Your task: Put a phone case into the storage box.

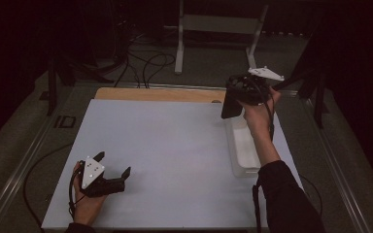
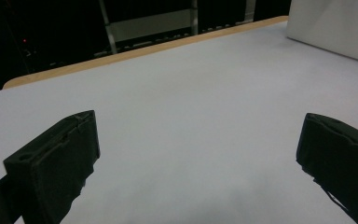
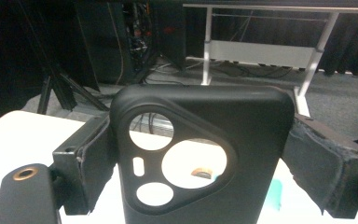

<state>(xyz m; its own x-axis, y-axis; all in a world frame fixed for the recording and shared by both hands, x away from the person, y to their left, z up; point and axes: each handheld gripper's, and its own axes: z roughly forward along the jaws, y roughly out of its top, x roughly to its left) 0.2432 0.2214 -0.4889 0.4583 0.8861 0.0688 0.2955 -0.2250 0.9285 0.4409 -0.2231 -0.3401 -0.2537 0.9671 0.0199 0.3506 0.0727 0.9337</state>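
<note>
Between the jaws of the right tongs (image 1: 229,104) sits a black phone case (image 3: 205,154), clamped by its two long edges. Case is upright, back side toward the right gripper view, camera cutouts open so the background shows through them. In the high view the case (image 1: 227,106) hangs just above the far end of the white tray (image 1: 246,170), not touching it. The right hand (image 1: 257,114) holding these tongs is raised over the same end of the tray.

Left tongs (image 1: 112,167): jaws spread wide, nothing between them; the left gripper view shows bare white surface (image 2: 205,107) in the gap. They rest low over the surface, well apart from the tray, at the near corner on the opposite side. Left hand (image 1: 88,201) grips them from behind.

Tray lies along one edge of the surface (image 1: 175,160), long side running away from the person. A wooden strip (image 1: 155,94) borders the surface beyond the tray's far end; a white metal frame (image 1: 218,29) stands on the floor farther off.
</note>
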